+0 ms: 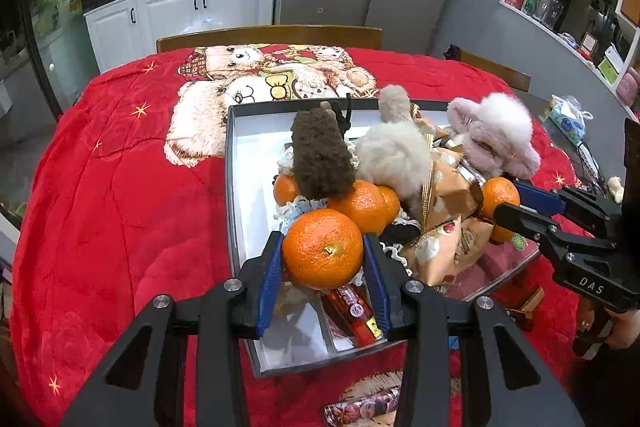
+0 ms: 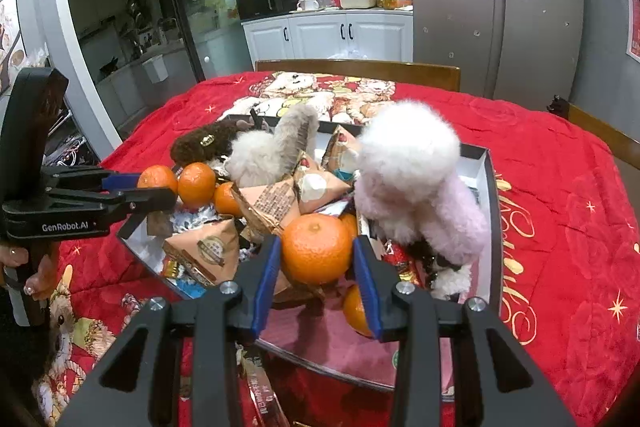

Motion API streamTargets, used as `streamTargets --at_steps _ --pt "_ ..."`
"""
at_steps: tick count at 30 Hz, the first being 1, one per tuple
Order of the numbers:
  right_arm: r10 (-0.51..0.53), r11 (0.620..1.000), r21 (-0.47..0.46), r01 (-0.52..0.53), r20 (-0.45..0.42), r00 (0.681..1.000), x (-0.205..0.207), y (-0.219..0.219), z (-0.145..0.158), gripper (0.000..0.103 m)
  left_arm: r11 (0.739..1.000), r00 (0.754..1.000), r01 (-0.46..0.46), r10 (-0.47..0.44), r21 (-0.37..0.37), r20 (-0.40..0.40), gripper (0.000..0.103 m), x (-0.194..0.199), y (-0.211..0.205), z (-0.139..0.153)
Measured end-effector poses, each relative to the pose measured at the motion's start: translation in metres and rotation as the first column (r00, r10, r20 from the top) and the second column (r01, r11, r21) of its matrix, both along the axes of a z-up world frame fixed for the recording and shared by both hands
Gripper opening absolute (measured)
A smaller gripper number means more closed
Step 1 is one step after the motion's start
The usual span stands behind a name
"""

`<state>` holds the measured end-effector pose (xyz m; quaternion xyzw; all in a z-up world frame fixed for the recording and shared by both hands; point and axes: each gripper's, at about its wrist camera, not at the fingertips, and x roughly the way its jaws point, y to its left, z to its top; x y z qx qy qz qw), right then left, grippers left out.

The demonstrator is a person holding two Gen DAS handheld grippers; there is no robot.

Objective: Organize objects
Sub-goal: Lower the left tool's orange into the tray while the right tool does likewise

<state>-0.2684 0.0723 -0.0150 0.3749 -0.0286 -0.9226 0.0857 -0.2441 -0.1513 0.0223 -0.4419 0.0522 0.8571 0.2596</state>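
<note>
A grey box [image 1: 236, 187] on the red blanket holds oranges, snack packets and plush toys. My left gripper [image 1: 323, 253] is shut on an orange [image 1: 322, 247] just above the box's near end. It also shows in the right wrist view [image 2: 158, 189], at the left. My right gripper [image 2: 316, 255] is shut on another orange [image 2: 316, 247] over the box's right side. It also shows in the left wrist view [image 1: 502, 199], gripping that orange [image 1: 496, 197]. More oranges [image 1: 362, 205] lie under a brown plush [image 1: 320, 155], beside a beige plush [image 1: 394, 151] and a pink-white plush [image 2: 416, 179].
Orange snack packets [image 2: 276, 203] and a red wrapped packet [image 1: 356, 311] fill the box. The box [image 2: 486, 179] sits on a red bear-print blanket [image 1: 120, 187] over a table. A wooden chair back [image 1: 272, 37] stands at the far edge. Cabinets and a fridge lie beyond.
</note>
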Motion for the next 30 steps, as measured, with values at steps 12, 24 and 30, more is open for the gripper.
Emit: streamTargets --at_steps 12,24,30 --pt "0.005 1.0 -0.002 -0.005 0.017 1.0 -0.0017 0.0032 -0.0057 0.037 1.0 1.0 -0.006 0.006 -0.019 0.015 0.039 -0.0051 0.0041 -0.0084" --pt "0.008 1.0 0.007 -0.008 0.011 1.0 0.0015 0.0014 -0.005 0.038 1.0 1.0 -0.02 0.02 -0.021 0.023 0.04 -0.0058 0.0047 -0.0076" --pt "0.007 1.0 0.019 -0.008 0.021 1.0 0.0018 0.0021 -0.0064 0.038 1.0 1.0 -0.015 0.015 -0.021 0.022 0.049 -0.0038 0.0058 -0.0055"
